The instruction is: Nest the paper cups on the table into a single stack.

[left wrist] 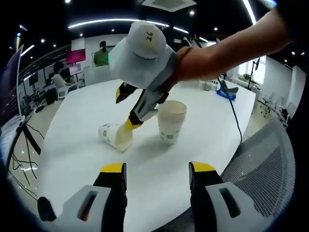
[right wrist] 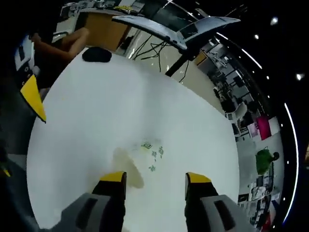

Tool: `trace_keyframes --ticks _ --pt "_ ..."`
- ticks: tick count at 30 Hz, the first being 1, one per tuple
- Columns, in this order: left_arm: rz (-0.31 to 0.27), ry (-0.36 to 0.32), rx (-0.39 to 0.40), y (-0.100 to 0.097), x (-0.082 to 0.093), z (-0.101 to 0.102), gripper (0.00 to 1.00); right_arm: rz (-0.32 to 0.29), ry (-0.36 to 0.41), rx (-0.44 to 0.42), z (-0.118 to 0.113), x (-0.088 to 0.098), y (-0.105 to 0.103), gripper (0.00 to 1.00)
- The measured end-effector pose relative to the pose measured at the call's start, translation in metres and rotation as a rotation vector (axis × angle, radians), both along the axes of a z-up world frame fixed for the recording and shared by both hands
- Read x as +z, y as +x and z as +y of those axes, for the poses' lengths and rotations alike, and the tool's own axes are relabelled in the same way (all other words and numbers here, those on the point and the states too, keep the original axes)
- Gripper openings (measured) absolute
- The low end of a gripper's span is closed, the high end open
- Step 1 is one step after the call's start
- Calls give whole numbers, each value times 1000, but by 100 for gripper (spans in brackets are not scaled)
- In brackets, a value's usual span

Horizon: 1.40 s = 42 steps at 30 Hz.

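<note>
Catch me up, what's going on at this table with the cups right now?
A person is nesting paper cups with a hand-held claw in each hand. The right claw is reaching down to a cup lying on its side on the white table, its jaws open around the cup's mouth but not yet shut. Beside it, an upright stack of cups waits. The left claw hangs open above the near part of the table, holding nothing.

My right gripper [left wrist: 129, 121] hides part of the tipped cup [left wrist: 115, 136] near the table's [left wrist: 72, 125] middle. That cup [right wrist: 145, 162] blurs white-on-white in my right gripper view.
</note>
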<state>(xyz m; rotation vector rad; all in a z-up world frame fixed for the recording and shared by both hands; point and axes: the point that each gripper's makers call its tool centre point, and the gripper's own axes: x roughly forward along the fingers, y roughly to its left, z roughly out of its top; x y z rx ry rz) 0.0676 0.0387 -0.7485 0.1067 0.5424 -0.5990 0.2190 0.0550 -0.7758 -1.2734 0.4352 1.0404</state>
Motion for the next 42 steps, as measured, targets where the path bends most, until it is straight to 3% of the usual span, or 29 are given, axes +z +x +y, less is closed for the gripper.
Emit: trace_keyframes --ticks 4,8,15,22,31,36,42 --pt "1 -2 5 1 -1 1 51 -63 -80 52 4 -11 4 48" --pt "0 1 5 1 -1 1 51 -76 -121 65 2 -21 8 48" --pt "3 -2 8 1 -2 2 51 -149 -195 151 8 -31 16 48" --pt "5 5 3 0 -2 1 51 -151 -217 207 18 -43 20 45" --pt "13 0 15 1 -2 2 50 -185 -214 258 27 -42 24 25" --pt "15 -1 18 1 -1 3 50 -183 -197 253 29 -34 31 1" --pt "15 1 18 1 -1 3 50 -136 -181 216 23 -33 32 0"
